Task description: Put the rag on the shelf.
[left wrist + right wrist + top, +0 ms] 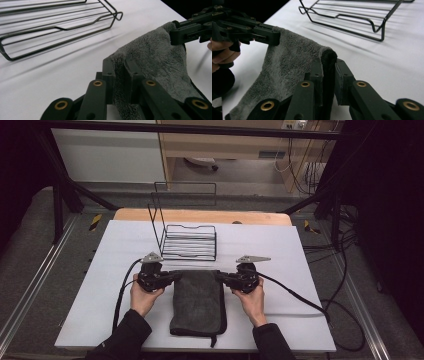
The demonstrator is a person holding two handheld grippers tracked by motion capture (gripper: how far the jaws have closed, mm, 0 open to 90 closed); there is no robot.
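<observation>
I work on a white table (300, 270) ringed by grey floor and black frame bars. Behind the towel (197, 300) stands a black wire rack (190, 242), nothing between. The grey, fluffy towel lies folded; my left gripper (175, 276) and right gripper (222, 277) clamp its far corners.

— How many towels are on the tabletop (310, 320) in front of you?

— One grey towel (197, 302), lying at the near edge, midway between the side edges.

— And wire racks?

— One black wire rack (189, 241), toward the far edge, with a single upright wire frame (156, 222) rising at its left end.

— How many grippers are you holding?

— Two, my left gripper (176, 275) and my right gripper (221, 276), one in each of my two hands. Each has two black jaws, one grey three-cornered plate on top and one cable trailing off toward the near corners.

— Anything else to count?

— One white tabletop under it all.
</observation>
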